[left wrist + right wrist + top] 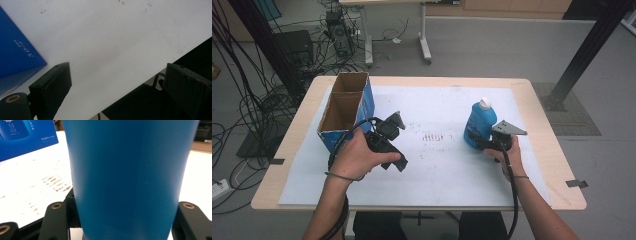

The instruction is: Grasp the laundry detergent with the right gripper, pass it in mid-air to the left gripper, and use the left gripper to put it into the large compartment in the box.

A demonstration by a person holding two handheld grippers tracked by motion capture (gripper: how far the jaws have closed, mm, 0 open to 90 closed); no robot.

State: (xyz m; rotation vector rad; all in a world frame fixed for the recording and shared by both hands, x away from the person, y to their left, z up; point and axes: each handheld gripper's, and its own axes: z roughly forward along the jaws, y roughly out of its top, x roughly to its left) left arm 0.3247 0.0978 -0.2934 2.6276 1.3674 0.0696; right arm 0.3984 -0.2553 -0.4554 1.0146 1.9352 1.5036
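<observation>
A blue bottle (479,122) with a white cap stands upright on the right half of the white sheet. My right gripper (475,140) is shut on its lower body, and in the right gripper view the bottle (130,182) sits tight between both jaws of the right gripper (122,220). My left gripper (397,142) is held just right of a tall blue cardboard box (344,112) whose top is open. In the left gripper view the left gripper (117,85) stands open with bare sheet between the jaws and the box (15,55) at the left.
The white sheet (437,165) covers most of a wooden table (552,150). Small brown stains (432,136) mark the sheet's middle. Cables and a computer lie on the floor at the back left, and a black post rises at the back right.
</observation>
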